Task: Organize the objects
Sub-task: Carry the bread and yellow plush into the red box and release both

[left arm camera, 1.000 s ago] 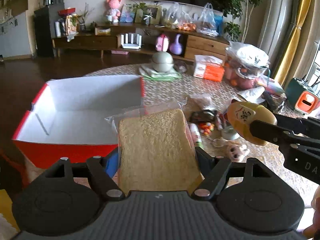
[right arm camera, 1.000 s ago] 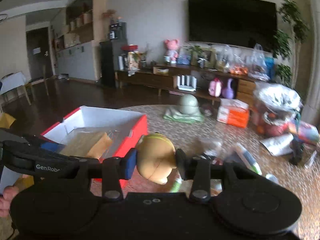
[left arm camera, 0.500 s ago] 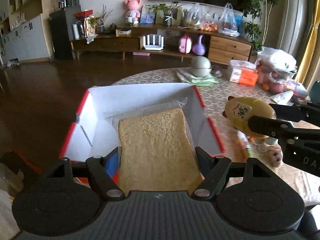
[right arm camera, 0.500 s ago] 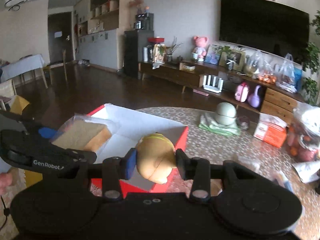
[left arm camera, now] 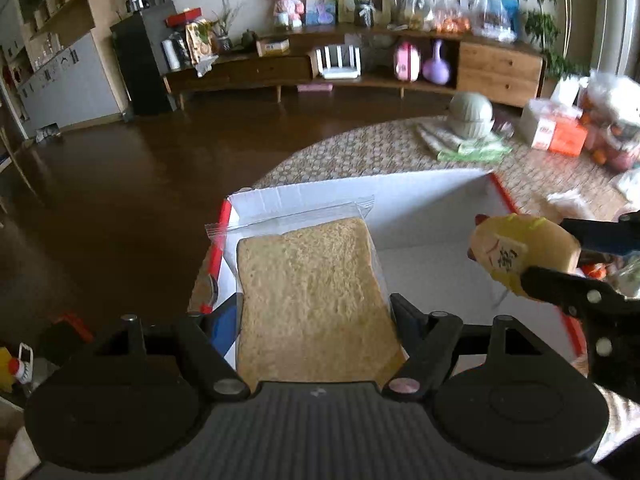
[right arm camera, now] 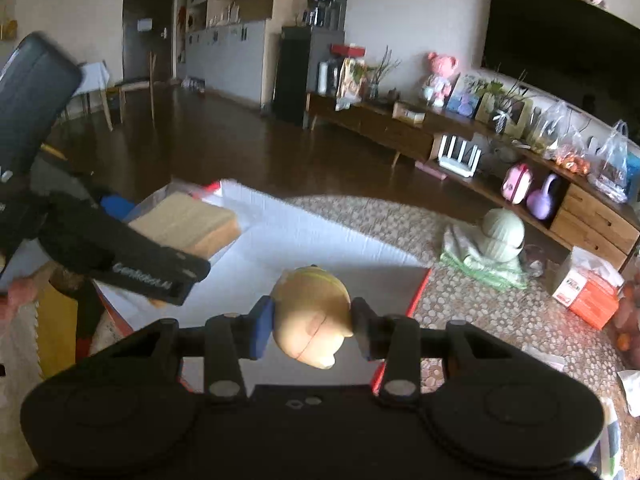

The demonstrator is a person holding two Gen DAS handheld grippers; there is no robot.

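My left gripper (left arm camera: pixel 316 316) is shut on a slice of bread in a clear bag (left arm camera: pixel 316 296), held over the left part of a red box with a white inside (left arm camera: pixel 432 208). That bagged bread (right arm camera: pixel 188 224) and the left gripper's finger (right arm camera: pixel 132 264) also show at the left of the right wrist view. My right gripper (right arm camera: pixel 310 328) is shut on a yellow round toy figure (right arm camera: pixel 310 320) above the box's white floor (right arm camera: pixel 320 240). The same toy (left arm camera: pixel 520 256) hangs over the box's right side in the left wrist view.
The box stands on a round table with a patterned cloth (right arm camera: pixel 480 312). Further back lie a grey-green pot on a folded cloth (left arm camera: pixel 470 120), an orange and white tissue box (left arm camera: pixel 556 128) and bags of fruit (left arm camera: pixel 616 132). Dark floor (left arm camera: pixel 120 200) lies left of the table.
Both grippers have swung left with their loads and now hang over the box. The bread moved from the box's right front corner to its left part; the toy came from beside the box.
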